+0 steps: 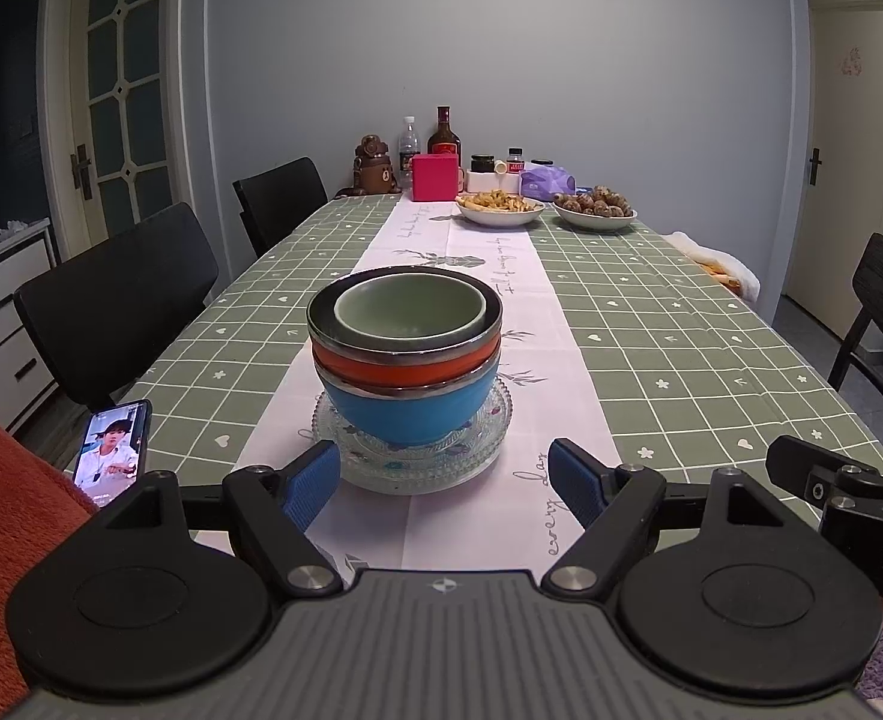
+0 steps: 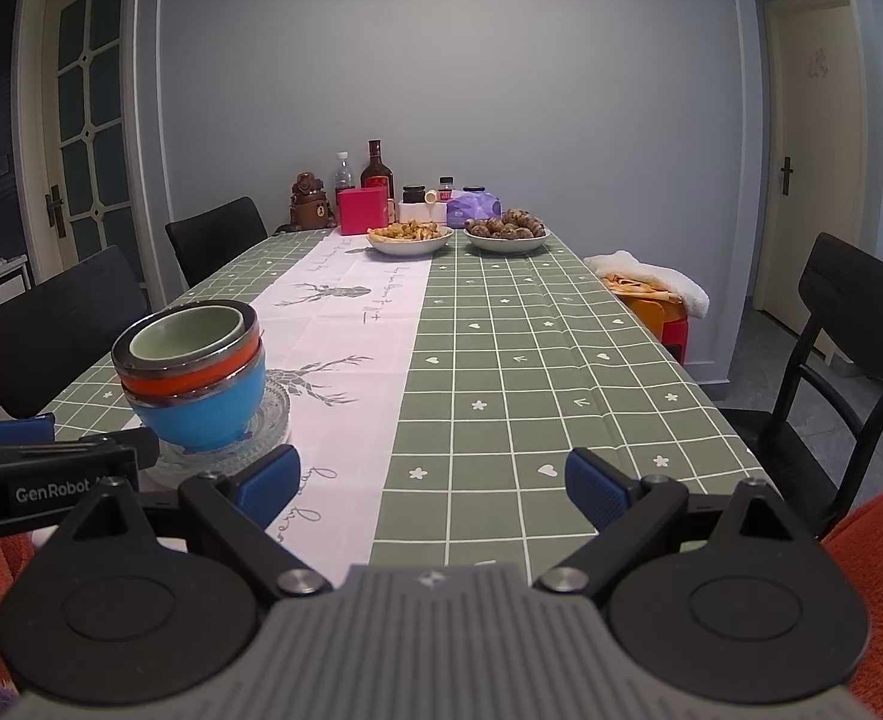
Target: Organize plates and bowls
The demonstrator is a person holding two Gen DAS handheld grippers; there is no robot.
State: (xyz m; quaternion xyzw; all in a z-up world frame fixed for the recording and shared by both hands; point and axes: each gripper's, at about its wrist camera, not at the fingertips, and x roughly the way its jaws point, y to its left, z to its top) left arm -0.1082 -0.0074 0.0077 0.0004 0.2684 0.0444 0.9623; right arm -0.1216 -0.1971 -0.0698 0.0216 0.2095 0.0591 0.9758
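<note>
A stack of bowls stands on the white table runner: a pale green bowl (image 1: 414,306) nests in a steel-rimmed orange bowl (image 1: 405,369), which sits in a blue bowl (image 1: 408,414). Under them lie stacked clear glass plates (image 1: 489,438). My left gripper (image 1: 444,477) is open just short of the plates, its blue pads on either side and touching nothing. In the right wrist view the same bowl stack (image 2: 195,378) and glass plates (image 2: 273,414) are at the left. My right gripper (image 2: 433,483) is open over the checked green tablecloth (image 2: 531,372), with nothing between its fingers.
A phone (image 1: 114,450) with a lit screen lies at the table's near left edge. At the far end are two white bowls of food (image 1: 499,208) (image 1: 594,210), a pink box (image 1: 435,177) and bottles. Black chairs (image 1: 123,300) (image 2: 849,324) flank the table.
</note>
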